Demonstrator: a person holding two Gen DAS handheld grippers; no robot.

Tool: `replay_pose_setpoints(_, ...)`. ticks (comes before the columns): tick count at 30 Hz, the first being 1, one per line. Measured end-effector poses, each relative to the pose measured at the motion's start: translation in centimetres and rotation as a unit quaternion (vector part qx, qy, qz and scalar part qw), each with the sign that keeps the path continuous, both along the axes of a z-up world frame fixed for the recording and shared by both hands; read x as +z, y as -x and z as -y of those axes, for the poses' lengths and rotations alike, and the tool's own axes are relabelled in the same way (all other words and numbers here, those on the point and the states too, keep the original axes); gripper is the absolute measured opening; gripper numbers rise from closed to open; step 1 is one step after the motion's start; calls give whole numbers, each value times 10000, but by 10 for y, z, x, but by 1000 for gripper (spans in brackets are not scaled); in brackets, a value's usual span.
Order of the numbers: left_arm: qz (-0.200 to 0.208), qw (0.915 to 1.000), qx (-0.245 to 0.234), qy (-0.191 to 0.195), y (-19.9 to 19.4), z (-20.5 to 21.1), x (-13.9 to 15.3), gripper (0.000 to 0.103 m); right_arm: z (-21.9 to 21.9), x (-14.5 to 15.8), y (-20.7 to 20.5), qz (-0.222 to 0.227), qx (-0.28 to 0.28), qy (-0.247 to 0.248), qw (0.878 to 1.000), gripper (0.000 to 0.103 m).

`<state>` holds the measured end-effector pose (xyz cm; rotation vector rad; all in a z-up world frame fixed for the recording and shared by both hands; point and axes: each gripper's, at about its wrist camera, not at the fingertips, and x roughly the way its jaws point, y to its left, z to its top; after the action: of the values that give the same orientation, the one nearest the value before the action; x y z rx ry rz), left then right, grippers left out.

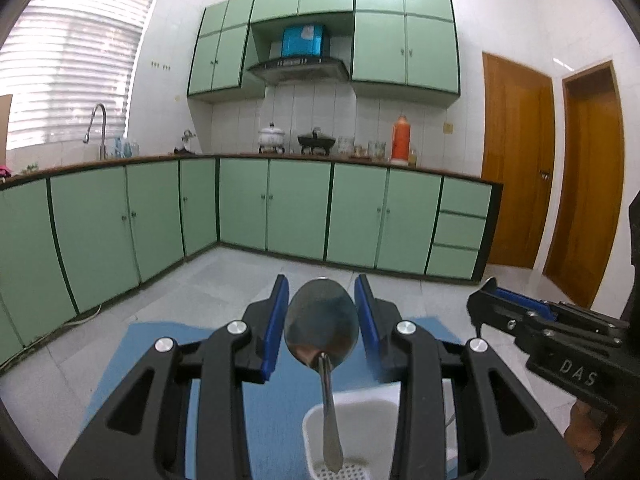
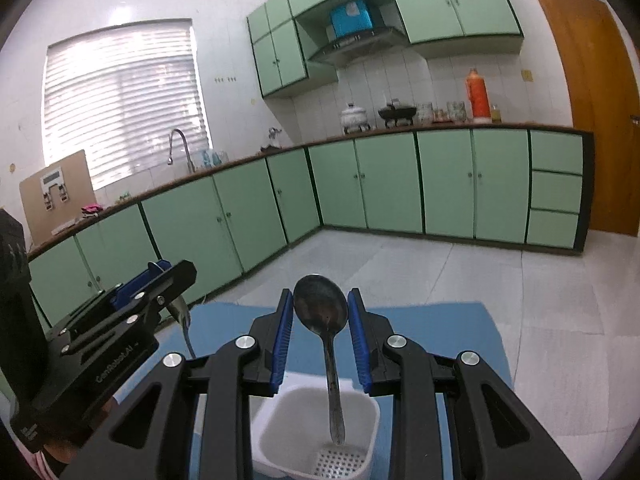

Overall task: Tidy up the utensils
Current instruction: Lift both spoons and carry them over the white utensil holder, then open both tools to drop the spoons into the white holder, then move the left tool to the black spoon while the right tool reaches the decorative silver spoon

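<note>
My left gripper [image 1: 322,280] is shut on a metal spoon [image 1: 322,320], its blue pads pressing the edges of the bowl. The handle hangs straight down over a white plastic utensil holder [image 1: 360,404] with a perforated bottom. My right gripper [image 2: 320,292] is shut the same way on a second spoon [image 2: 320,312], whose handle hangs over the white holder [image 2: 276,412]. Whether either handle tip is inside the holder I cannot tell. The two grippers are side by side: the left gripper [image 2: 168,270] shows with its spoon handle [image 2: 185,320] dangling, and the right gripper [image 1: 490,288] shows at the right edge.
The holder stands on a blue mat [image 2: 440,332] on a pale surface. Beyond is a tiled floor [image 1: 224,280], green base cabinets [image 1: 296,208] with pots and an orange flask [image 1: 401,138] on the counter, a sink tap [image 1: 98,128] and wooden doors [image 1: 516,160].
</note>
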<state>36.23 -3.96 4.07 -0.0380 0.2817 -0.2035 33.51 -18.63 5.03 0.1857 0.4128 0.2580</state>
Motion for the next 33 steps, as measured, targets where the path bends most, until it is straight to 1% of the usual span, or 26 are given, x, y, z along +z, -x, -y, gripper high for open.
replay_pose_setpoints(5,-232,9997,18,-85,-2,-9,-23,33,0,-21,-3,-226,-26,-6,9997,28)
replay_pose_setpoints(11,-418,9990,23,-126,-1,-14,-34,33,1,-40,-3,-428,-65,-3,9991,28)
replay_pose_setpoints(14,-423,9989,55,-178,1,-14,-34,34,3,-42,2,-429,-115,-9,9990,29)
replay_pose_setpoints(19,-444,9989,80,-136,8,-17,-31,48,5,-40,10,-354,-230,60,9991,43)
replay_pose_setpoints(22,-421,9990,95,-99,18,-22,-27,62,12,-37,19,-311,-343,19,9989,48)
replay_pose_setpoints(23,-413,9991,103,-73,22,-25,-26,69,15,-35,24,-282,-391,9,9988,53)
replay_pose_setpoints(24,-403,9991,114,-18,29,-28,-25,73,18,-35,29,-264,-442,11,9987,58)
replay_pose_setpoints(25,-405,9991,119,32,35,-32,-23,75,20,-34,33,-245,-497,17,9985,60)
replay_pose_setpoints(27,-440,9989,158,74,47,-38,-22,83,26,-34,47,-233,-587,55,9980,66)
replay_pose_setpoints(28,-443,9988,167,87,55,-41,-21,84,27,-34,52,-236,-607,69,9979,68)
replay_pose_setpoints(30,-469,9986,221,75,71,-46,-22,88,31,-35,67,-229,-662,103,9975,77)
replay_pose_setpoints(33,-579,9980,268,2,92,-51,-25,90,36,-39,90,-241,-736,163,9969,81)
